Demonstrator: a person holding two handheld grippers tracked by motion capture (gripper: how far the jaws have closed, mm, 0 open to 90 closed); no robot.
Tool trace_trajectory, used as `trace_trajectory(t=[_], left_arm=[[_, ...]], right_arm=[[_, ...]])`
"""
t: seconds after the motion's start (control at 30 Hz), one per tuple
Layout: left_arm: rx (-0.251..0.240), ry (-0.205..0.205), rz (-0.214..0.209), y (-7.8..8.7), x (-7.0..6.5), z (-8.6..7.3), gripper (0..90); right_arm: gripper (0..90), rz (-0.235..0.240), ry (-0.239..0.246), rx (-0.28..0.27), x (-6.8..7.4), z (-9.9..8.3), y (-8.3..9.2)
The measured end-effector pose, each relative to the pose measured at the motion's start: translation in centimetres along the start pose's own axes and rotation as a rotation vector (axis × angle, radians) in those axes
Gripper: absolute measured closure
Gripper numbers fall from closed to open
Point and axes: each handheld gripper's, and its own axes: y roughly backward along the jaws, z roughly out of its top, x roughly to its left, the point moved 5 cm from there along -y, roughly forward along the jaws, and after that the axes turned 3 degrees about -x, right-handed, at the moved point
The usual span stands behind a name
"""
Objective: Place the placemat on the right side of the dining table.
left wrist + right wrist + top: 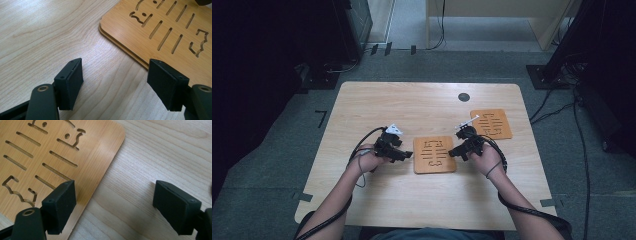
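Open tools (406, 155) flanking wooden board (434, 155)

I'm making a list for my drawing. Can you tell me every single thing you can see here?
Table: one, pale wood, middle of the room.
Near mat: one, orange-brown wood with cut-out slots, flat between the two grippers.
Far mat: one, same orange-brown with slots, flat at the table's far right.
Round hole cover: one, dark, near the table's far edge.
Floor: grey carpet, around the table.
Left hand-held gripper: one, black, left of the near mat, jaws open, nothing between them.
Right hand-held gripper: one, black, right of the near mat, jaws open, nothing held.
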Motion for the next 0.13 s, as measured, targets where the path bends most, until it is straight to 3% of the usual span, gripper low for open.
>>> trace_trajectory(t=[0.13], left_arm=[[-0.001,0.003,0.0,0.01,-0.02,-0.03,27.4]], right_arm=[[18.4,-0.009,0.002,-0.007,-0.09,0.05,-0.07]])
